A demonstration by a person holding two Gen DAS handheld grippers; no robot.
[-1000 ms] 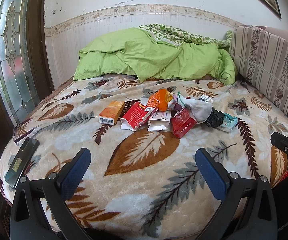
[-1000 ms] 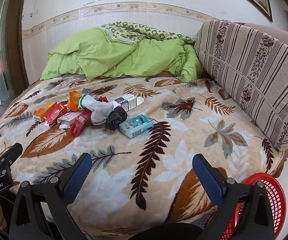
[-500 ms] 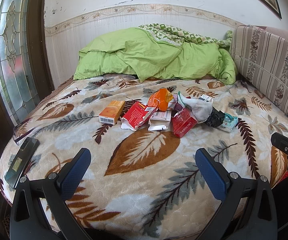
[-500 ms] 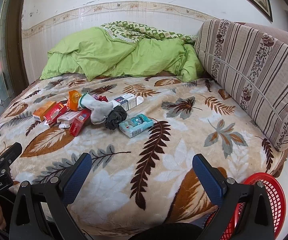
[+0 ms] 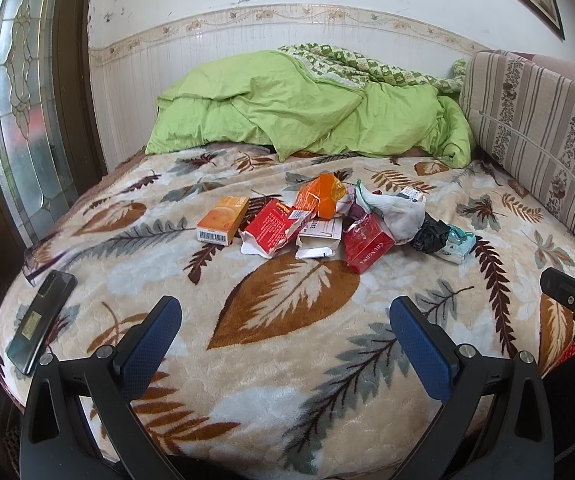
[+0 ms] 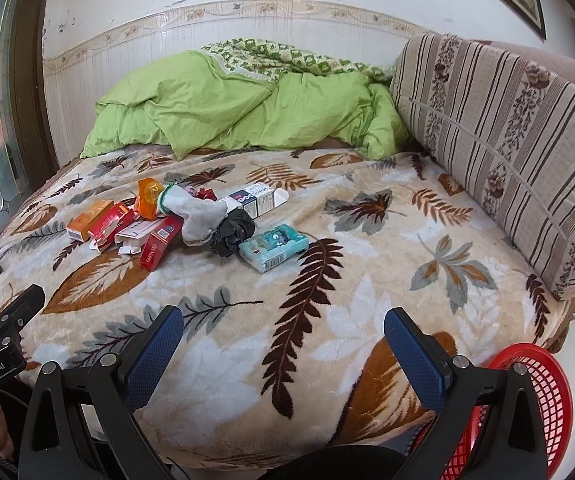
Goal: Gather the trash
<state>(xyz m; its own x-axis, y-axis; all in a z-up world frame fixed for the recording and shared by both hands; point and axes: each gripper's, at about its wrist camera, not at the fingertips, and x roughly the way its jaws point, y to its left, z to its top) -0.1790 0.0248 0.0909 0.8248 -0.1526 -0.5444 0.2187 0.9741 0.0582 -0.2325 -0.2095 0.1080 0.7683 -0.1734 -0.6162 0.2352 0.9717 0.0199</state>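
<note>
A heap of trash lies mid-bed on the leaf-patterned blanket: an orange box (image 5: 223,225), a torn red box (image 5: 271,228), an orange wrapper (image 5: 321,196), a red carton (image 5: 367,247), a white sock (image 5: 401,216), a black crumpled bag (image 5: 431,236) and a teal tissue pack (image 6: 273,247). My left gripper (image 5: 285,344) hovers open over the bed's near edge, well short of the heap. My right gripper (image 6: 283,352) is open too, near the front right of the bed. A red mesh basket (image 6: 535,396) sits on the floor at the bed's right corner.
A black phone (image 5: 41,320) lies at the bed's left edge. A green duvet (image 5: 307,112) is bunched at the far end. A striped cushion (image 6: 499,140) lines the right side. A window stands on the left.
</note>
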